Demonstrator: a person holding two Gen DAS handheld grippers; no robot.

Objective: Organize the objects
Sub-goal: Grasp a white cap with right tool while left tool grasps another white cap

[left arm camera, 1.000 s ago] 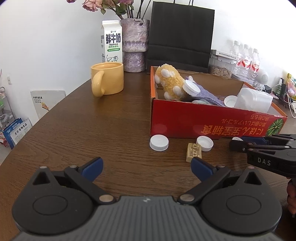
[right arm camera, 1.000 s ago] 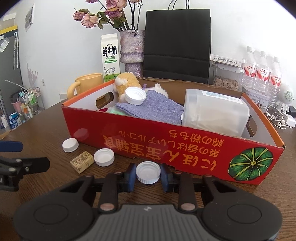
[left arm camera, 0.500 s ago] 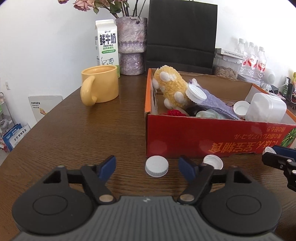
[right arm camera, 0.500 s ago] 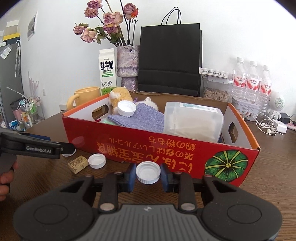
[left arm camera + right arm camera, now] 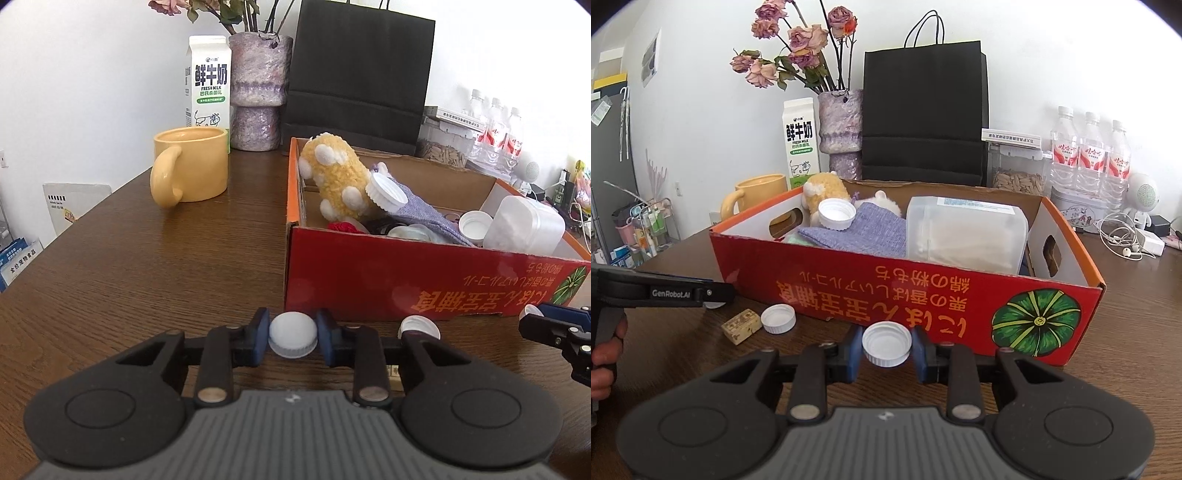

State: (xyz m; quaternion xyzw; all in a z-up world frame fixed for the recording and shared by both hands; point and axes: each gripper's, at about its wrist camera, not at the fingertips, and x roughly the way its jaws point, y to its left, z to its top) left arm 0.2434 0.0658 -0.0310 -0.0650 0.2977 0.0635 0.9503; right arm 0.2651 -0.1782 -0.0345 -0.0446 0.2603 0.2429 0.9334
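My left gripper (image 5: 293, 339) is shut on a white bottle cap (image 5: 293, 334) on the wooden table, just before the red cardboard box (image 5: 424, 284). My right gripper (image 5: 886, 347) is shut on another white cap (image 5: 886, 342), held in front of the box's long red side (image 5: 905, 295). A third white cap (image 5: 778, 319) and a small tan block (image 5: 741, 326) lie on the table left of it. The box holds a yellow plush toy (image 5: 338, 177), a purple cloth (image 5: 875, 229), a clear plastic container (image 5: 964, 236) and loose caps.
A yellow mug (image 5: 190, 170), a milk carton (image 5: 208, 85), a purple vase with dried flowers (image 5: 256, 92) and a black paper bag (image 5: 358, 74) stand behind the box. Water bottles (image 5: 1089, 155) and earphones (image 5: 1123, 240) lie at the right.
My left gripper moved forward and closed on the white cap by the box corner. My right gripper rose a little, still holding its cap.
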